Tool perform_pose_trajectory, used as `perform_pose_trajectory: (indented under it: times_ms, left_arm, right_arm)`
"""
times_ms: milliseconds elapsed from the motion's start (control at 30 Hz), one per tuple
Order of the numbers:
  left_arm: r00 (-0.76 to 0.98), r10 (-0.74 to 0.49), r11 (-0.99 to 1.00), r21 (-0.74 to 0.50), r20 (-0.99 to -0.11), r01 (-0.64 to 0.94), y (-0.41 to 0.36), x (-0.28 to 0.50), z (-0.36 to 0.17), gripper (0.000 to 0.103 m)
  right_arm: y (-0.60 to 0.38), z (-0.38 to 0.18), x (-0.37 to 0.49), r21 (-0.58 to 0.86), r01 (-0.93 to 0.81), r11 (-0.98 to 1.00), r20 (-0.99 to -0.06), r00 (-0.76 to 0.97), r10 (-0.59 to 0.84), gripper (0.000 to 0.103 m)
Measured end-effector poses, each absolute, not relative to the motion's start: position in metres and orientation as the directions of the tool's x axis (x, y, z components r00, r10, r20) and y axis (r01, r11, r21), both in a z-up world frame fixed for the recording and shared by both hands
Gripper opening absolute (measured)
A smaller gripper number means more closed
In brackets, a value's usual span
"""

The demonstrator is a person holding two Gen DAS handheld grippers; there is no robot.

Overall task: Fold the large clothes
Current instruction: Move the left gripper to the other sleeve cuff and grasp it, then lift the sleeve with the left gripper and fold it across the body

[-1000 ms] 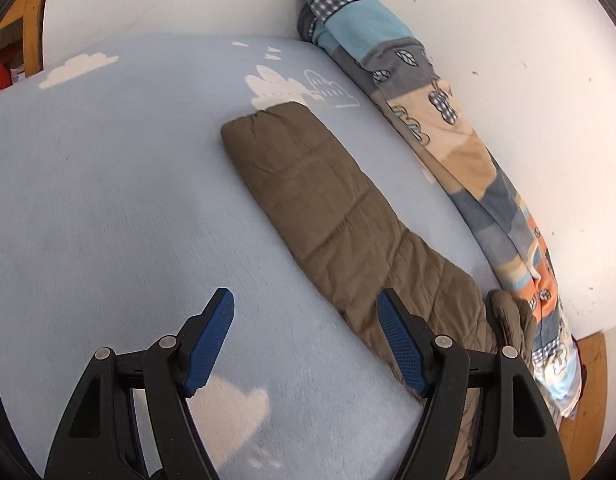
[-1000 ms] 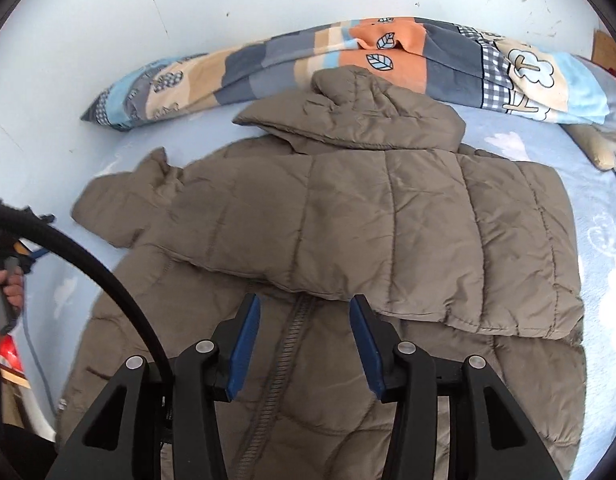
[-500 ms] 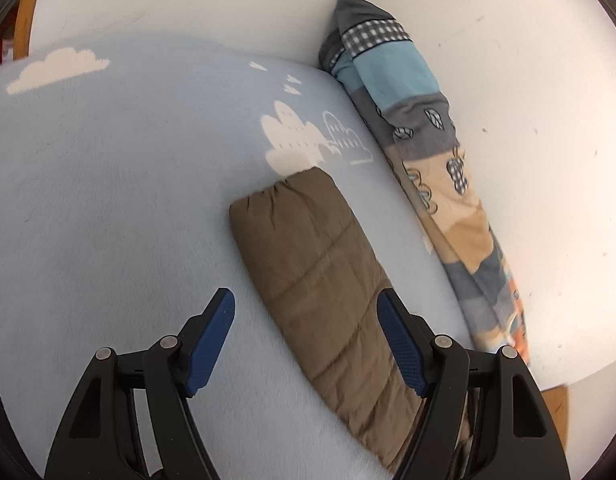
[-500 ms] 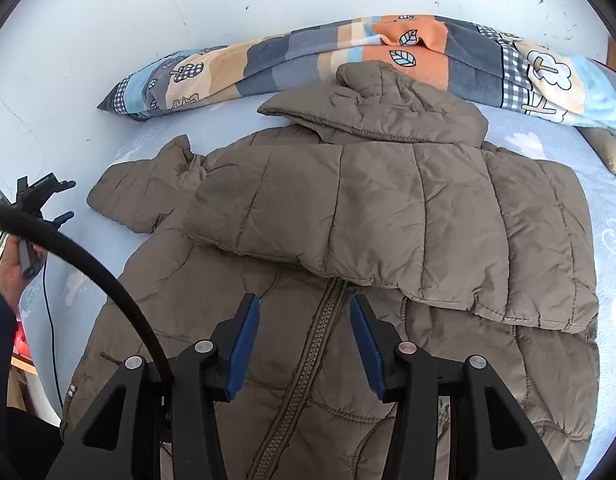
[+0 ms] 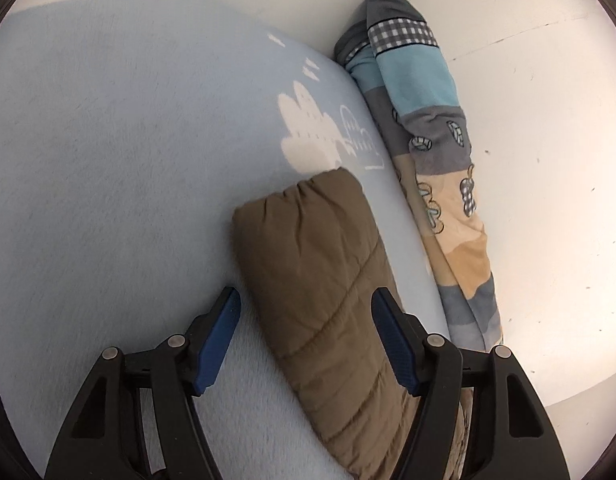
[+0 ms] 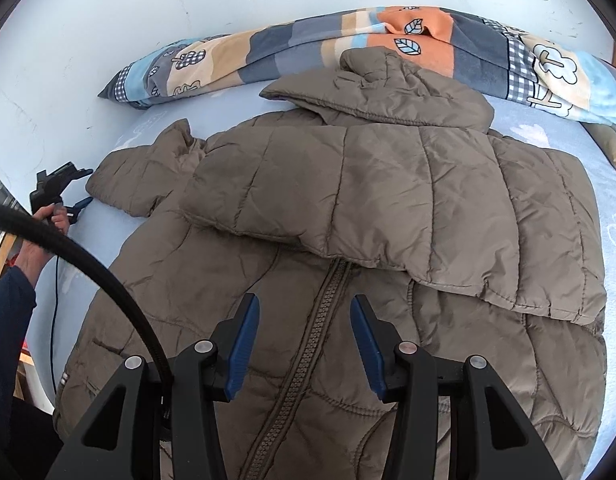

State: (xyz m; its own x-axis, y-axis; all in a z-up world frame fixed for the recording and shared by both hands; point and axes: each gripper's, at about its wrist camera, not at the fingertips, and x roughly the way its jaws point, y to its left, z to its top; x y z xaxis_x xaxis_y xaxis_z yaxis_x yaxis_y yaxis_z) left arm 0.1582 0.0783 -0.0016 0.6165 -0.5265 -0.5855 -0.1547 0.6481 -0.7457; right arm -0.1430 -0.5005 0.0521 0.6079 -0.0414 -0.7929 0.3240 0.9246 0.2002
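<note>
Brown sleeve [image 5: 320, 280] nearer left claw [image 5: 306, 334], seemingly.

The lower hem of the jacket [image 6: 348, 208] is cut off by the bottom edge of the right wrist view and partly covered by the right gripper [image 6: 304, 344]. Below the cuff, the sleeve [image 5: 324, 280] is hidden behind the left gripper [image 5: 306, 340] and cut by the frame edge, so its join to the jacket cannot be seen. The far end of the pillow [image 6: 348, 40], beyond the jacket's hood, is cropped, and a pale object beside it is too cut off to identify.
</note>
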Motion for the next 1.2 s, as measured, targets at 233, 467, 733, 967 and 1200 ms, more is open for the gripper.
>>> perform_pose_trajectory:
  times_ms: [233,467,733,967,1200]
  left_arm:
    - [0.665,-0.517,0.630,-0.765,-0.540,-0.131,0.075,0.170,-0.005,0.066]
    - [0.664,-0.527,0.614,-0.778,-0.531,-0.135,0.075,0.172,-0.011,0.024]
    - [0.688,-0.559,0.592,-0.804,-0.463,-0.060,0.070,0.156,0.032,0.018]
    - [0.686,-0.606,0.612,-0.787,-0.402,0.079,0.036,0.122,0.107,0.018]
    - [0.664,-0.669,0.622,-0.741,-0.334,0.254,-0.022,0.059,0.187,0.018]
  right_arm:
    - [-0.494,0.049,-0.142,0.200,0.300,0.933,-0.791,0.611,-0.027,0.052]
    - [-0.498,0.042,-0.141,0.204,0.321,0.925,-0.800,0.600,-0.032,0.052]
    - [-0.509,0.050,-0.148,0.223,0.360,0.906,-0.780,0.624,-0.056,0.052]
    - [-0.528,0.067,-0.159,0.272,0.431,0.860,-0.749,0.657,-0.093,0.052]
    - [-0.555,0.090,-0.181,0.367,0.497,0.787,-0.698,0.706,-0.120,0.052]
